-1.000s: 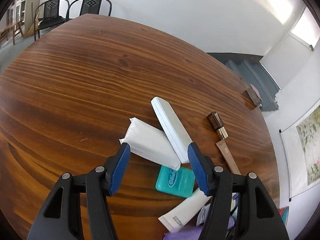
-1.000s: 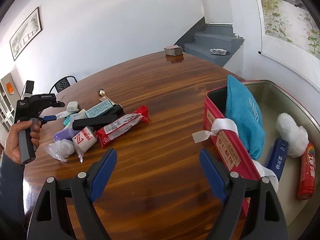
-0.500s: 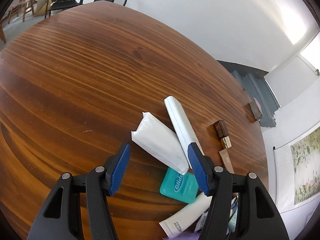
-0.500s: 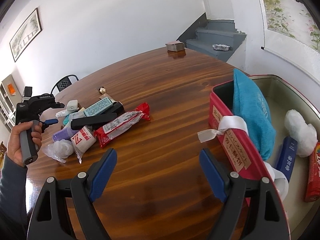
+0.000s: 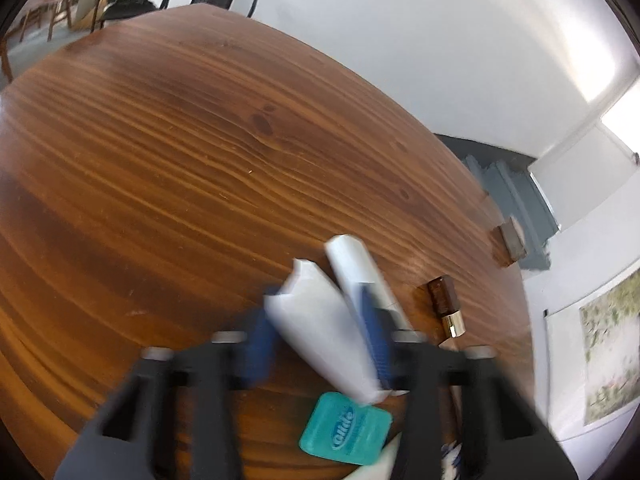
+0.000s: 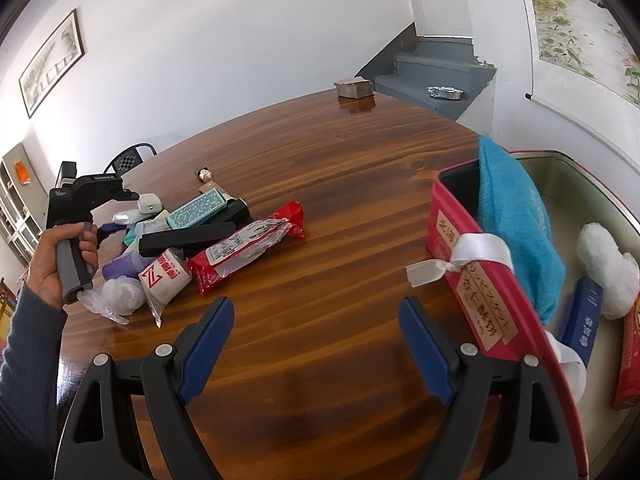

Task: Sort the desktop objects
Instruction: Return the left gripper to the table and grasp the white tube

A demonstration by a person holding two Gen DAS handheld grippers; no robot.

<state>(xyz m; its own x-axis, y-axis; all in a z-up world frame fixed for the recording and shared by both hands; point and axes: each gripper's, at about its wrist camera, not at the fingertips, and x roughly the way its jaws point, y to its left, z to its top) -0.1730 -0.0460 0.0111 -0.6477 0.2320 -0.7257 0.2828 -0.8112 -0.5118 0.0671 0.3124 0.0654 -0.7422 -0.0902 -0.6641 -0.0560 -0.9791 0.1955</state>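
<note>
In the left wrist view a white soft packet (image 5: 320,332) lies on the wooden table (image 5: 180,160), and my left gripper (image 5: 316,340) straddles it with a blue finger on each side; the view is blurred, so contact is unclear. A long white box (image 5: 356,268) lies beside it, a teal floss case (image 5: 346,428) just below. In the right wrist view my right gripper (image 6: 316,344) is open and empty above bare table, between the pile of objects (image 6: 192,240) and the red tin box (image 6: 472,280).
The tin holds a blue cloth (image 6: 516,216), a white bundle (image 6: 608,264), a blue box (image 6: 582,320) and a red pack (image 6: 630,356). The pile includes a red snack pack (image 6: 248,248), black bars and a purple roll. A small brown block (image 6: 354,87) sits far off.
My left gripper has moved forward and down onto the white packet, and its fingers have narrowed around it. My right gripper has drifted slightly; its jaws stay wide.
</note>
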